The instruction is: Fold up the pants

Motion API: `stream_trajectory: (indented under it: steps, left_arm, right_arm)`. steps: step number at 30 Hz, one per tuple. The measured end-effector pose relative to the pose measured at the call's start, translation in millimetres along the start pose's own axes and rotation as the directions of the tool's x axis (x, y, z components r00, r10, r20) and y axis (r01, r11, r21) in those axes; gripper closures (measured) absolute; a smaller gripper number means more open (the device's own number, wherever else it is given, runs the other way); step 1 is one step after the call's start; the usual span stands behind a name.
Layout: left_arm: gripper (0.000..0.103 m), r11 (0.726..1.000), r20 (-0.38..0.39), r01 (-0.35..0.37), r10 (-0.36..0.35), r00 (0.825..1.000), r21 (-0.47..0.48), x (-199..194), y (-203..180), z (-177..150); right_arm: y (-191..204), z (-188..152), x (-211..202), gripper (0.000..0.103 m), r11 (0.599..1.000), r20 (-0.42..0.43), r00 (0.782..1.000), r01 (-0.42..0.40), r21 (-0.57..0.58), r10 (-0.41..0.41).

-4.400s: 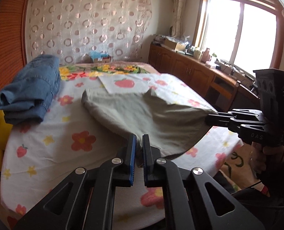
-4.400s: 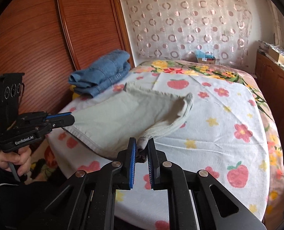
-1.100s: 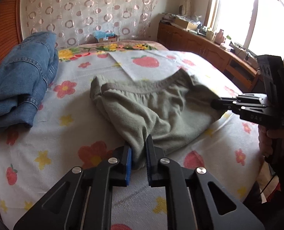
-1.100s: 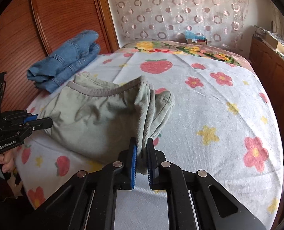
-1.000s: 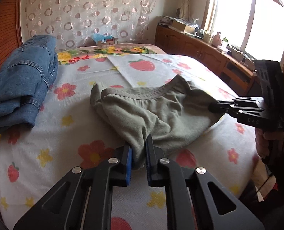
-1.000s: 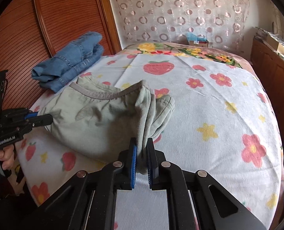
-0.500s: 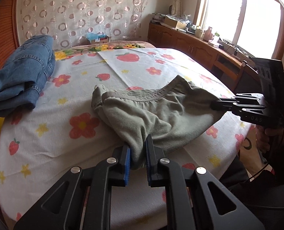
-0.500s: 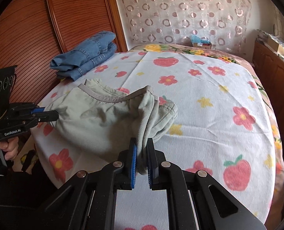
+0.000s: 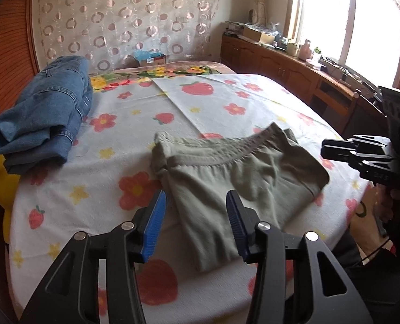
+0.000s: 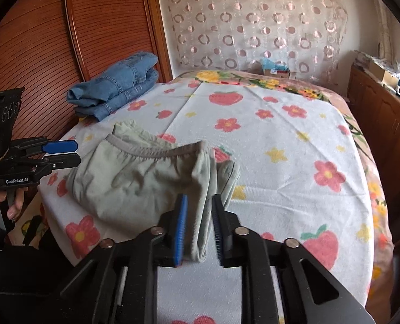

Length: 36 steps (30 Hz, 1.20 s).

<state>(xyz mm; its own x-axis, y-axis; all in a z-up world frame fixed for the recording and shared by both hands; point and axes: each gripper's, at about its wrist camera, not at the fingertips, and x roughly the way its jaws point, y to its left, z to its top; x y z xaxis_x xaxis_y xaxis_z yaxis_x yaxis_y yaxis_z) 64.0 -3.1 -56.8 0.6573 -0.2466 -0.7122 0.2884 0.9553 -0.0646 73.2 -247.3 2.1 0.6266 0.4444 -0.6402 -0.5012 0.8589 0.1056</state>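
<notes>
Both of your grippers have let go of the pants (image 9: 243, 178) since half a second ago, when each was clamped on the cloth. Your left gripper (image 9: 194, 221) is released, its jaws opening, blue pads clear on either side of the near edge of the pants. Your right gripper (image 10: 198, 229) is released too, jaws opening, with a folded edge of the pants between the pads but not pressed by them.

You see the pants lying folded on the bed (image 10: 281, 145), near its front edge, on a white sheet printed with flowers and strawberries. Their grey waistband runs across the far side of the bundle. Folded jeans (image 9: 43, 116) sit well apart at the bed's left side, against a wooden wall. Your hand (image 10: 0, 202) shows at the right wrist view's left edge, holding the left gripper's handle.
</notes>
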Motion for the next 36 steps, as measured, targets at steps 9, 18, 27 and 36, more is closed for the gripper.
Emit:
stream_trajectory:
  steps: [9, 18, 27, 36]
  left_arm:
    - [0.033, 1.0, -0.045, 0.01, -0.011, 0.999, -0.01, 36, 9, 8]
    - [0.026, 0.999, -0.024, -0.016, 0.015, 1.0, -0.046, 46, 21, 13]
    - [0.074, 0.999, -0.006, 0.035, -0.036, 0.999, -0.021, 49, 16, 19]
    - [0.09, 0.997, 0.114, 0.069, -0.072, 0.991, 0.029, 18, 4, 37]
  right_arm:
    - [0, 18, 32, 0.078, 1.0, 0.003, 1.0, -0.008, -0.023, 0.008]
    - [-6, 32, 74, 0.078, 1.0, -0.047, 0.999, -0.006, -0.024, 0.005]
    - [-11, 32, 83, 0.097, 0.999, -0.061, 0.997, -0.044, -0.004, 0.043]
    - [-5, 30, 46, 0.1, 1.0, 0.092, 0.995, -0.03, -0.01, 0.031]
